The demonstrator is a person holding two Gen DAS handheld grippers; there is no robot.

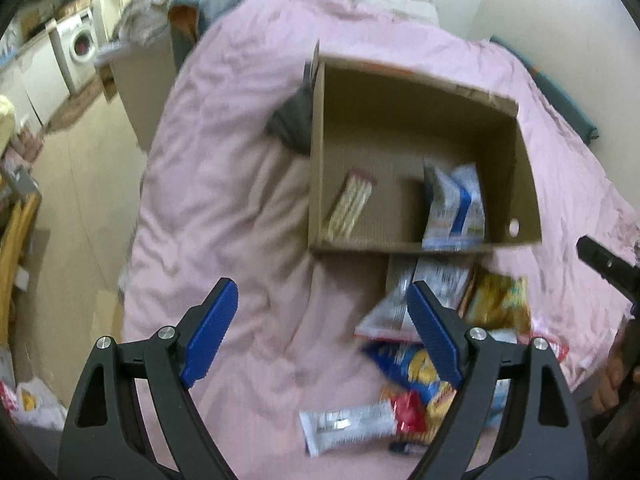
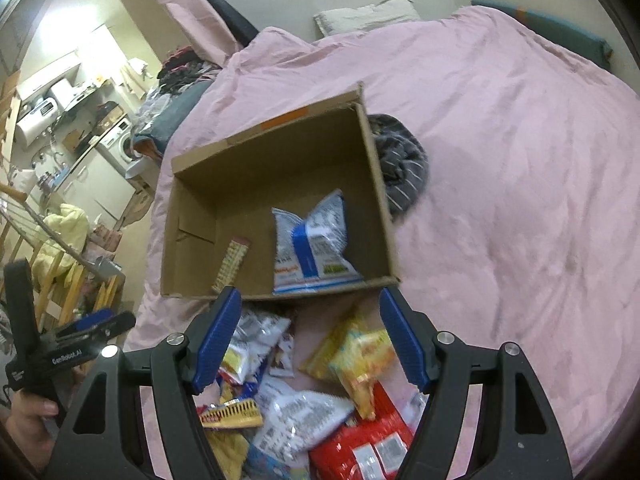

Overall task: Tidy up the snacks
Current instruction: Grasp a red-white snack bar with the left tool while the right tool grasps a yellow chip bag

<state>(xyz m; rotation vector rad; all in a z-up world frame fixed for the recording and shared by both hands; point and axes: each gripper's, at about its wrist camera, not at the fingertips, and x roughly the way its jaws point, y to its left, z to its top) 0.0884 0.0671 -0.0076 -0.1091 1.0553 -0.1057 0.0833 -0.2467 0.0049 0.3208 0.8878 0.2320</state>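
An open cardboard box (image 1: pixel 520 184) (image 2: pixel 192 184) lies on a pink bedspread. Inside are a blue-and-white snack bag (image 1: pixel 454 208) (image 2: pixel 310 248) and a thin cracker pack (image 1: pixel 350 206) (image 2: pixel 234 264). A pile of loose snacks lies in front of the box: a yellow bag (image 1: pixel 498 302) (image 2: pixel 356 356), a white bag (image 2: pixel 296 416), a red pack (image 2: pixel 360 448), a white bar (image 1: pixel 346 426). My left gripper (image 1: pixel 322 332) is open and empty above the bedspread, left of the pile. My right gripper (image 2: pixel 310 340) is open and empty above the pile.
A dark striped cloth (image 2: pixel 400 168) (image 1: pixel 290 120) lies against the box's far side. The bed (image 2: pixel 520 160) ends at the left, with floor (image 1: pixel 80 184), a washing machine (image 1: pixel 82 46) and a wooden rack (image 2: pixel 60 280) beyond. A pillow (image 2: pixel 360 18) lies by the wall.
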